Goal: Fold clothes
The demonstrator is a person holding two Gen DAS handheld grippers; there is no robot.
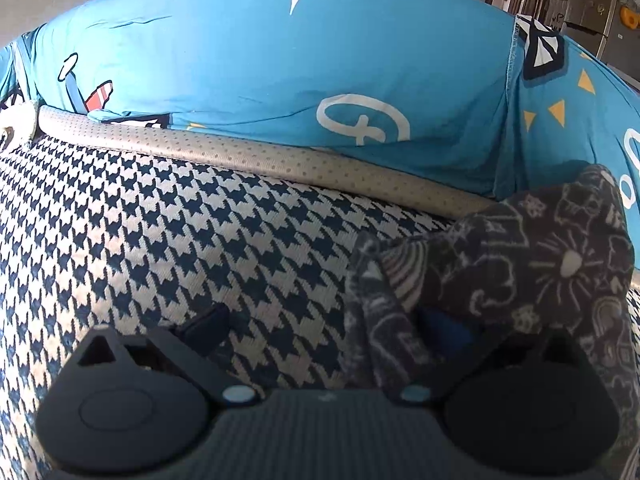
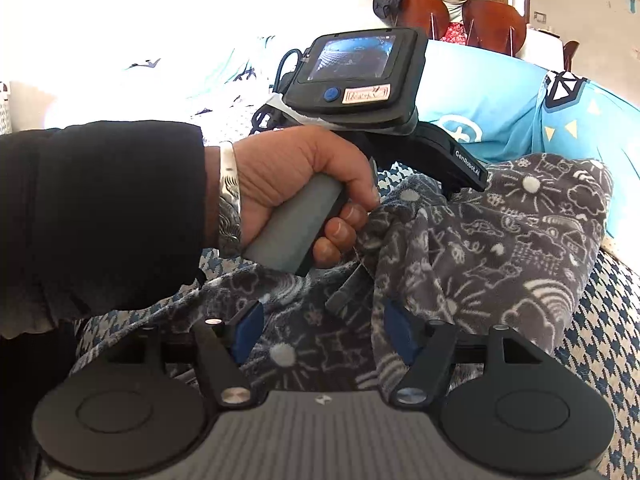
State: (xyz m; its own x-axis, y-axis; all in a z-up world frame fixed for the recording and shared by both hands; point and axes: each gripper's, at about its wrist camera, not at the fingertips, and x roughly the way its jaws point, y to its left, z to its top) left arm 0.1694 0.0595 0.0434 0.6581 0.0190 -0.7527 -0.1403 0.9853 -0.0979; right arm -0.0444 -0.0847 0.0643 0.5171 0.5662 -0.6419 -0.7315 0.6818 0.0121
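Houndstooth cover [image 1: 160, 240] is carrying the dark grey fleece garment [image 2: 500, 248], white doodle print, lying bunched beside blue bedding [image 1: 260, 60]. Right gripper [image 2: 324, 332] fingers standing apart over it; left gripper [image 1: 320, 328] fingers apart, fleece draping one.

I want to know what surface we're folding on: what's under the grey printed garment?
The grey printed garment lies on a navy-and-white houndstooth cover, visible around its edges. Behind it sits a blue cartoon-print pillow. Anything directly beneath the garment's folds is hidden.
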